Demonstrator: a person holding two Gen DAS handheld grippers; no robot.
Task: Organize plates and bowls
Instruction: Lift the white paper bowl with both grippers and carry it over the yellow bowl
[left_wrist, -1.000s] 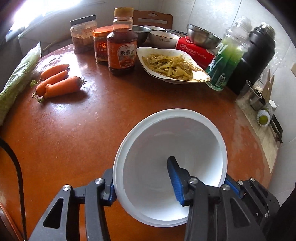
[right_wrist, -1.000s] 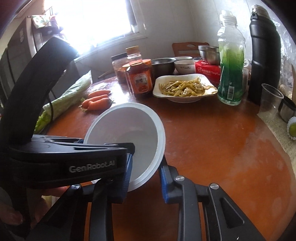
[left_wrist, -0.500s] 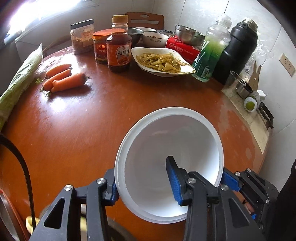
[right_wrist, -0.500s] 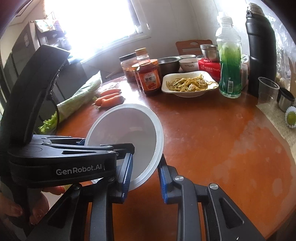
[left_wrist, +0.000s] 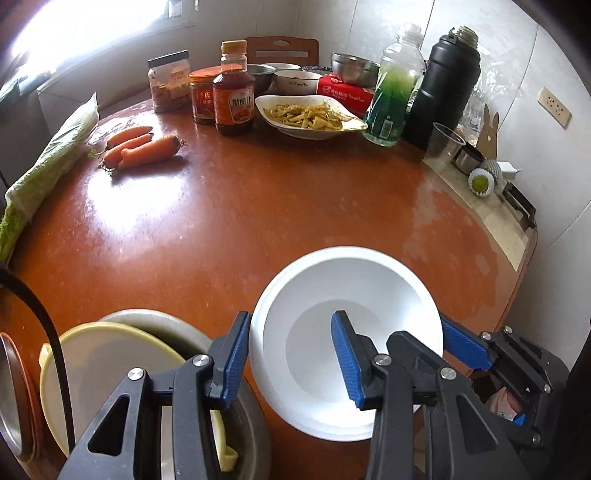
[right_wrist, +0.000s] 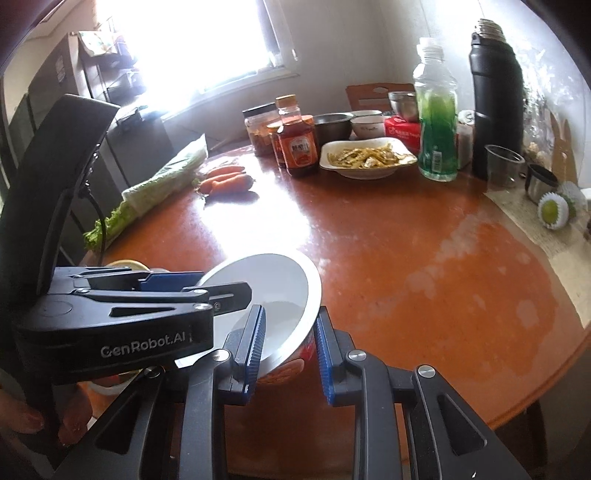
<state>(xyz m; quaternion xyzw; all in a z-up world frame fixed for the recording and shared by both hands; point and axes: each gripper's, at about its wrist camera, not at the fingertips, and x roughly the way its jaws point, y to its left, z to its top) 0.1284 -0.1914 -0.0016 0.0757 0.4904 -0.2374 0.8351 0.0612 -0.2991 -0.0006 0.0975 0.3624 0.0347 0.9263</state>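
Both hands have pulled the white bowl (left_wrist: 354, 291) back toward the near edge of the desk (left_wrist: 258, 206) since a second ago; a stack of dishes now shows at lower left that wasn't in view then.

Left to right: cabbage (left_wrist: 48, 155) and carrots (left_wrist: 140, 147) sit far left, well clear of the work area. Stack at near left: yellow dish (left_wrist: 110, 354) nested in a grey bowl (left_wrist: 173, 325). My guess is that's the destination, so the white bowl gets carried that way.

Left gripper (left_wrist: 288, 354) fingers pinch the bowl's left wall, one pad outside, one inside. Right gripper (right_wrist: 288, 347) fingers pinch the rim on the opposite side, same inside/outside split. Two-sided hold keeps the bowl from swinging; it looks lifted off the desk, tilted in the right view.

Far side: jars, sauce bottle (left_wrist: 234, 92), plate of food (left_wrist: 310, 116), green bottle (left_wrist: 395, 85), black flask (left_wrist: 447, 85). All well apart from the bowl.

Next, likely: shift left, lower into the stack. Risk: left fingers catching the grey bowl's rim.
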